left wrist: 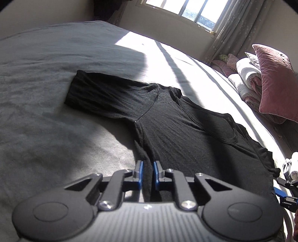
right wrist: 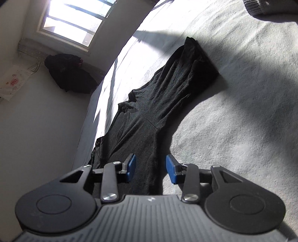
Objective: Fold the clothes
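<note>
A black short-sleeved shirt (left wrist: 177, 126) lies flat on the grey bed (left wrist: 46, 74), one sleeve stretched toward the far left. My left gripper (left wrist: 148, 170) is shut on a fold of its near side edge, and the cloth fills the narrow gap between the blue pads. In the right wrist view the same shirt (right wrist: 149, 111) runs away from me along the bed edge. My right gripper (right wrist: 150, 167) is open and straddles the shirt's near edge; the cloth lies between the pads and the right pad stands clear of it. Part of the right gripper (left wrist: 285, 186) shows at the frame's right edge.
Pink and white pillows (left wrist: 273, 78) are piled at the bed's right end below a window (left wrist: 186, 7). A dark heap of clothes (right wrist: 69, 72) sits on the floor by the wall. A grey knitted piece (right wrist: 270, 7) lies on the bed (right wrist: 242, 111) farther off.
</note>
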`<state>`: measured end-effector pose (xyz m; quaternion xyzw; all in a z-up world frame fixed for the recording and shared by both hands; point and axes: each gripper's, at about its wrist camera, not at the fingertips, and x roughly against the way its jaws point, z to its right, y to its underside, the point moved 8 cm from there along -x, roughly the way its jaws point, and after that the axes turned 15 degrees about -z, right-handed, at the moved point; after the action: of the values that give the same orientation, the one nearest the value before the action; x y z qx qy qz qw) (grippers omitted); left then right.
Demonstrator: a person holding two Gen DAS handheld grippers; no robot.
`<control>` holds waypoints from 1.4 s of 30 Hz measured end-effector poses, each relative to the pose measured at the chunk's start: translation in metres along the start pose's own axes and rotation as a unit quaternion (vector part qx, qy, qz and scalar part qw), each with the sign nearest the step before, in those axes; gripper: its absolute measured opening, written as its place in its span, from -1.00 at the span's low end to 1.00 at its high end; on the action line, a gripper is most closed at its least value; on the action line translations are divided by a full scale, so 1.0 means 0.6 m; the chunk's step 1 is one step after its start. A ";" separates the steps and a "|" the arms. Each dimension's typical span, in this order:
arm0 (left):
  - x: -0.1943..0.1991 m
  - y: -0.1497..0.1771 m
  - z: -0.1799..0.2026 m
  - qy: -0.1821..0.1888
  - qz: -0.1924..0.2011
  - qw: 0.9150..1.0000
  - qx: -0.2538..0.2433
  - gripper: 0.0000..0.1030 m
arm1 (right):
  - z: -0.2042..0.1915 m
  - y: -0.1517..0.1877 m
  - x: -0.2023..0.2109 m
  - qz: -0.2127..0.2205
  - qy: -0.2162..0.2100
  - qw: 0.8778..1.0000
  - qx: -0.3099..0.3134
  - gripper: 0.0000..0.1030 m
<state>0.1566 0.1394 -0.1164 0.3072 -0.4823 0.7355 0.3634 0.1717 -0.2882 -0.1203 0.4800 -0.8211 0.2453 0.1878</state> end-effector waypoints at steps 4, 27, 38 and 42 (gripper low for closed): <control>-0.003 0.001 0.006 -0.015 0.009 1.000 -0.003 -0.96 | 0.006 -0.003 -0.016 0.009 0.006 1.000 -0.005 -0.83; 0.036 0.055 0.000 0.010 -0.029 0.999 -0.024 -0.83 | -0.009 0.086 0.034 -0.056 0.060 0.995 0.057 -0.70; 0.074 0.082 0.006 -0.003 -0.028 0.999 -0.040 -0.72 | -0.032 0.127 0.052 -0.058 0.089 0.989 0.101 -0.26; 0.075 0.086 0.020 -0.007 -0.030 0.998 -0.052 -0.72 | -0.035 0.135 0.047 -0.060 0.126 0.982 0.129 -0.79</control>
<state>0.0902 0.1252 -0.1012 0.3072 -0.5127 0.6962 0.3975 0.0887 -0.2620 -0.1060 0.5138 -0.7222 0.3959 0.2403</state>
